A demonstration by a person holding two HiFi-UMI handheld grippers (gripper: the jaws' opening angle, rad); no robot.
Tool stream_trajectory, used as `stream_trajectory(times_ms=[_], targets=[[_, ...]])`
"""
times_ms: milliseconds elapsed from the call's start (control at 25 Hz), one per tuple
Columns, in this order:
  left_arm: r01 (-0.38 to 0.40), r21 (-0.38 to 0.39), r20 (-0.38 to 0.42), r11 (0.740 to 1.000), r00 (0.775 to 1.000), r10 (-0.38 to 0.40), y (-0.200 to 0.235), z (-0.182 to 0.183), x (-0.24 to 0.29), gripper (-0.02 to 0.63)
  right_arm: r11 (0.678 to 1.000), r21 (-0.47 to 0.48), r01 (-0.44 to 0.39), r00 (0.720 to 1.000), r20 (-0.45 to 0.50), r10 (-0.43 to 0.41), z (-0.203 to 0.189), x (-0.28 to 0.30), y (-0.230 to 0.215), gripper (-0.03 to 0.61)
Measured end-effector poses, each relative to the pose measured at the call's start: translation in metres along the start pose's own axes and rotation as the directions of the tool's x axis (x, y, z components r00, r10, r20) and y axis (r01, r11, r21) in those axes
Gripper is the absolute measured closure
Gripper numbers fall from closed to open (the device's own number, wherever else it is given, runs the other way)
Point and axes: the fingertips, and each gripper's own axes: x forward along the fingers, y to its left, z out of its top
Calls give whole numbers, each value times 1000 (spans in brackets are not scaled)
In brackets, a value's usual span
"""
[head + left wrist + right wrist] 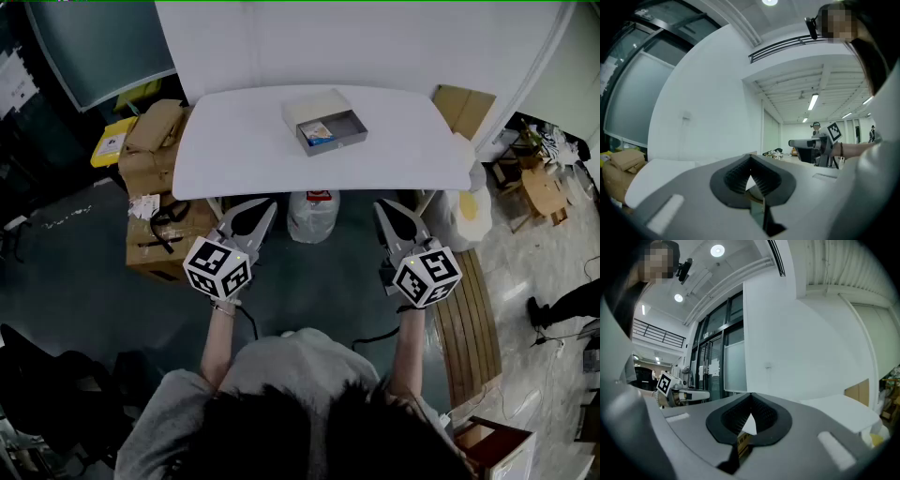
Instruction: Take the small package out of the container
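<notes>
The small blue-and-orange package [318,132] lies inside the open grey rectangular container [349,118] on the far half of the white rounded table [234,141]. The left gripper [270,204] and right gripper [379,204] are level at the table's near edge, well apart from the package. Both pairs of jaws are pressed together and empty.
</notes>
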Motion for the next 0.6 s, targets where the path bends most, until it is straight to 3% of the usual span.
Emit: stream_trajectory(times_ms=[600], targets=[[3,-17,-1,1000,1000,-3,-6,-4,9,620,1000,25,-4,1000,-7,5,-4,-5,-10,566]])
